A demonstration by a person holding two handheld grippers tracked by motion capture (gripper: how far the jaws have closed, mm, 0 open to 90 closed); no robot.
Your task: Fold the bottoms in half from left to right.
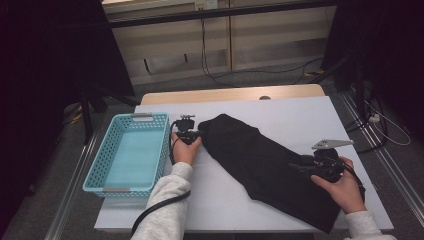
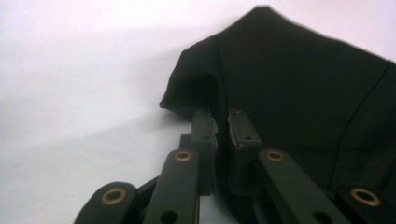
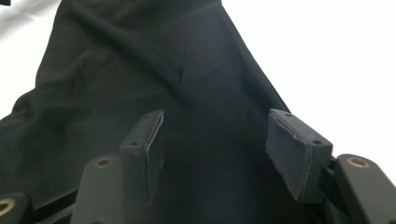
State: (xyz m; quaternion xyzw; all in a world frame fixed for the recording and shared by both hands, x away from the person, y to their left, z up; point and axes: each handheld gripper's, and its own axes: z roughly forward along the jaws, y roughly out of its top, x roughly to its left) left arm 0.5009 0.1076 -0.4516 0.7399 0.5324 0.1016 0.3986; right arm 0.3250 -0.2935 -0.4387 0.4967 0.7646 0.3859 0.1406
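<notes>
A black cloth [image 1: 260,160] lies diagonally across the white table [image 1: 300,112], from upper left to lower right. My left gripper [image 1: 199,134] is at the cloth's upper left end. In the left gripper view its jaws stand nearly together, the left gripper [image 2: 220,119] shut on the edge of the cloth [image 2: 299,79]. My right gripper [image 1: 301,167] hovers over the lower right part of the cloth. In the right gripper view the right gripper [image 3: 217,119] is wide open, with the creased cloth [image 3: 140,70] lying below and between its pads.
A light blue perforated basket [image 1: 102,155] stands empty at the table's left side, just left of my left hand. Bare white table lies behind and to the right of the cloth. Cables run on the floor beyond the table.
</notes>
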